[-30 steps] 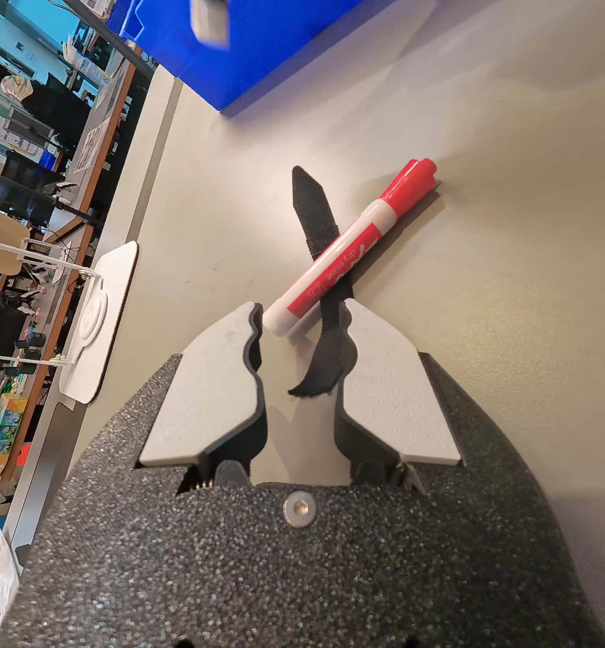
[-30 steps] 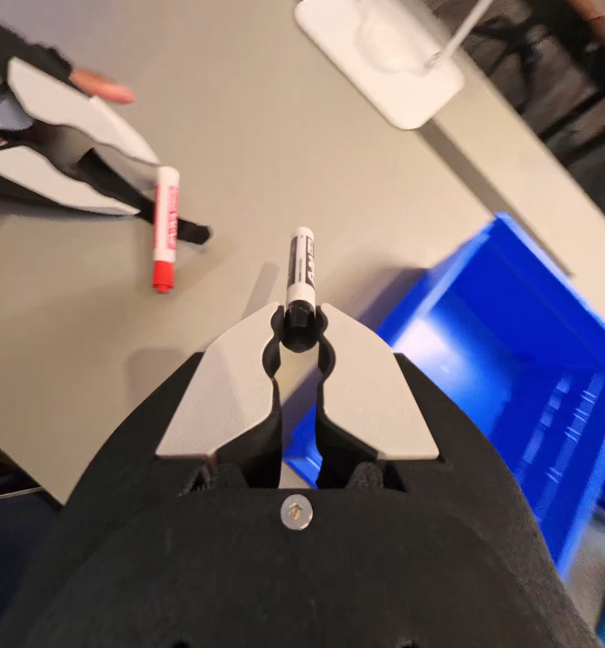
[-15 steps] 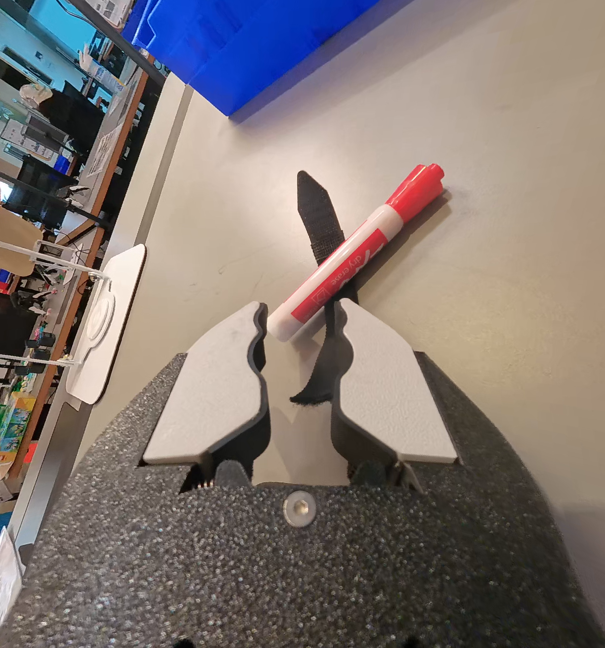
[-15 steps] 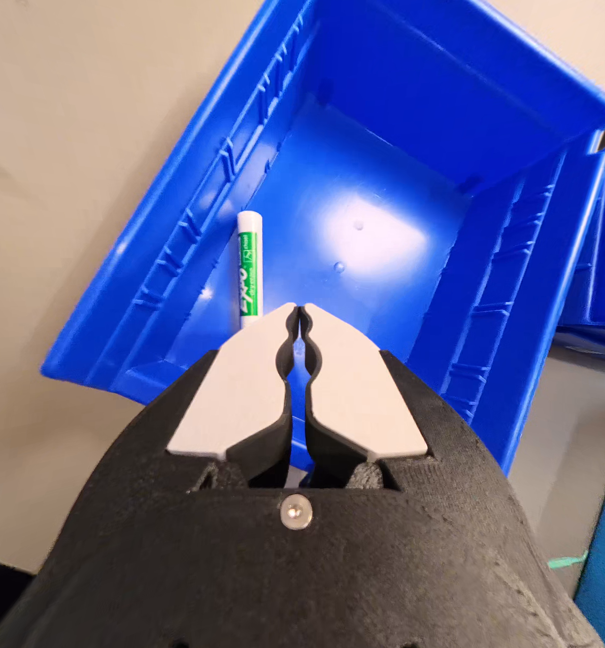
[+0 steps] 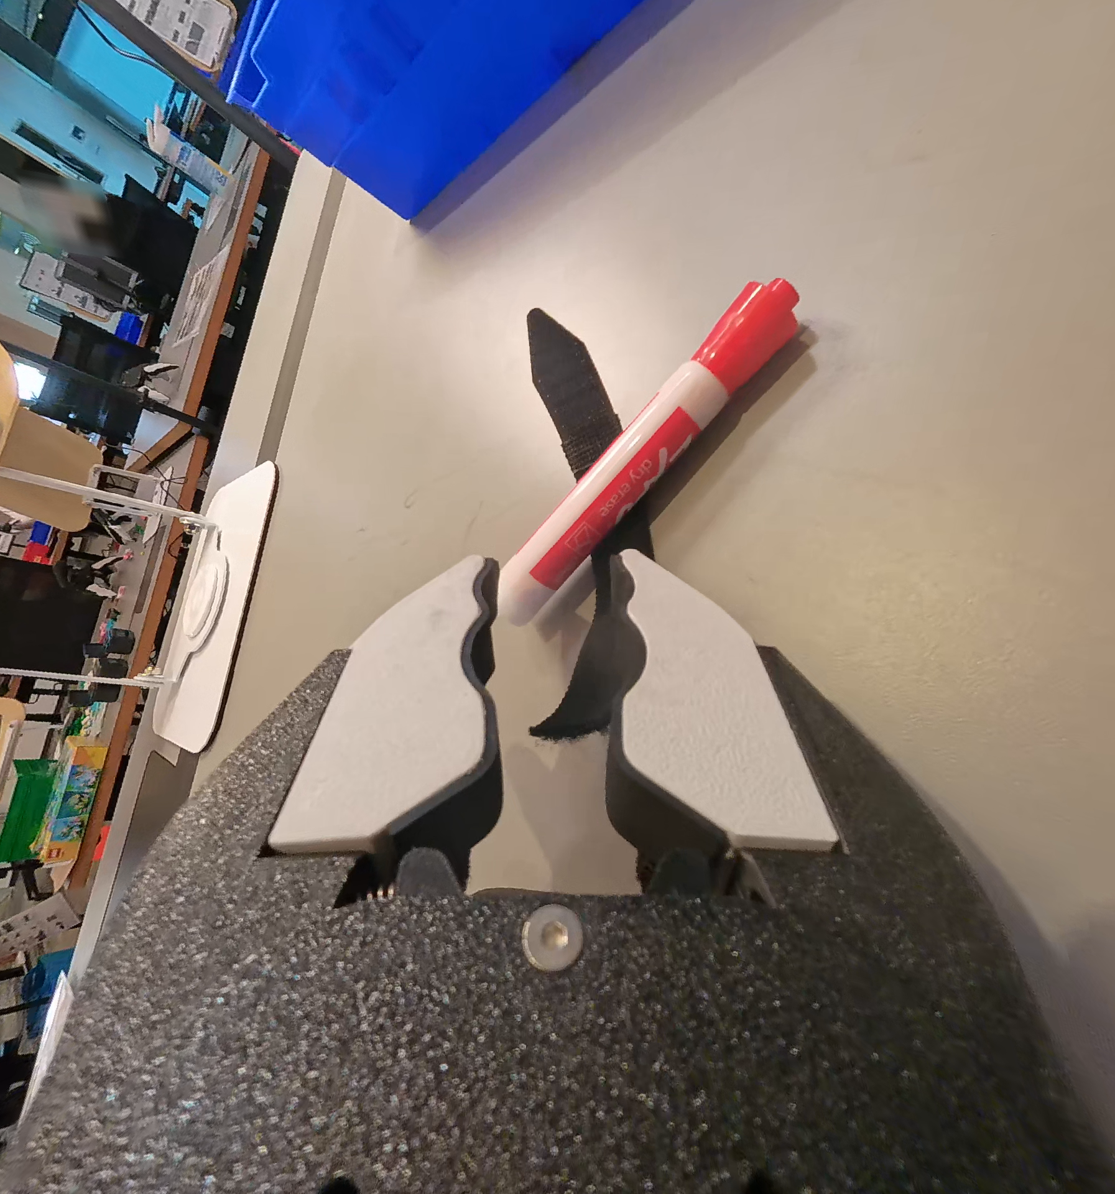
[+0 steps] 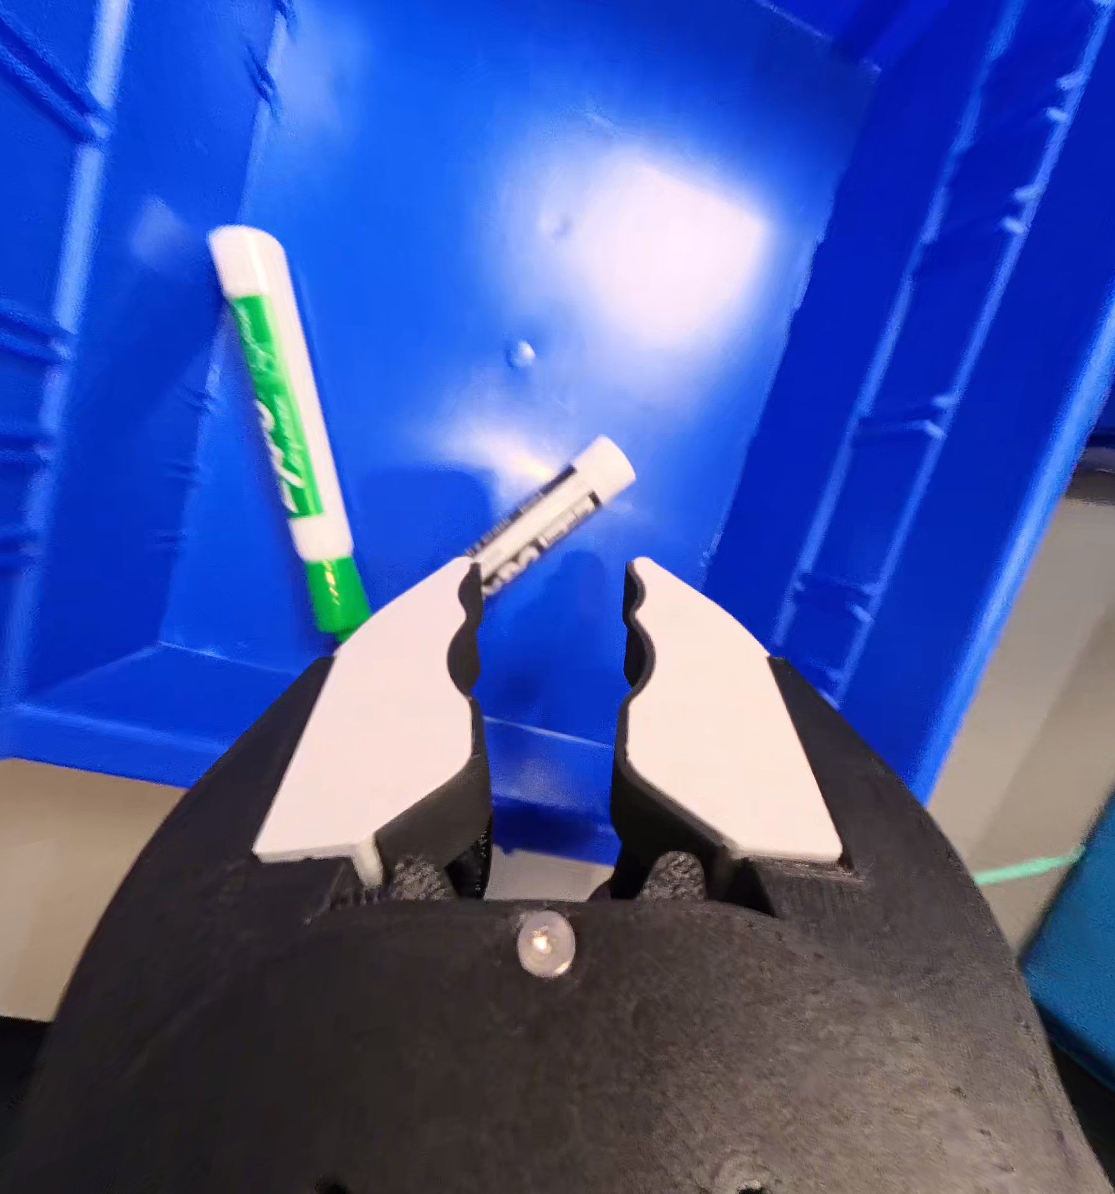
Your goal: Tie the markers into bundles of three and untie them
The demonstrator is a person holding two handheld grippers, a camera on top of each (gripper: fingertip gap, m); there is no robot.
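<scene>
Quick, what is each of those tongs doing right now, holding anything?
Left tongs: open, straddling the red marker and black strap.
Right tongs: open, empty, over the blue bin.

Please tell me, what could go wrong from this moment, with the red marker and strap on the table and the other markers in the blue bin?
1. The left gripper is open around both the red marker end and the black strap; closing may catch the wrong one or push the marker away.
2. The red marker lies across the strap, so pulling the strap may roll it.
3. The black marker looks blurred, perhaps moving in the bin, and may knock the green marker.
</scene>
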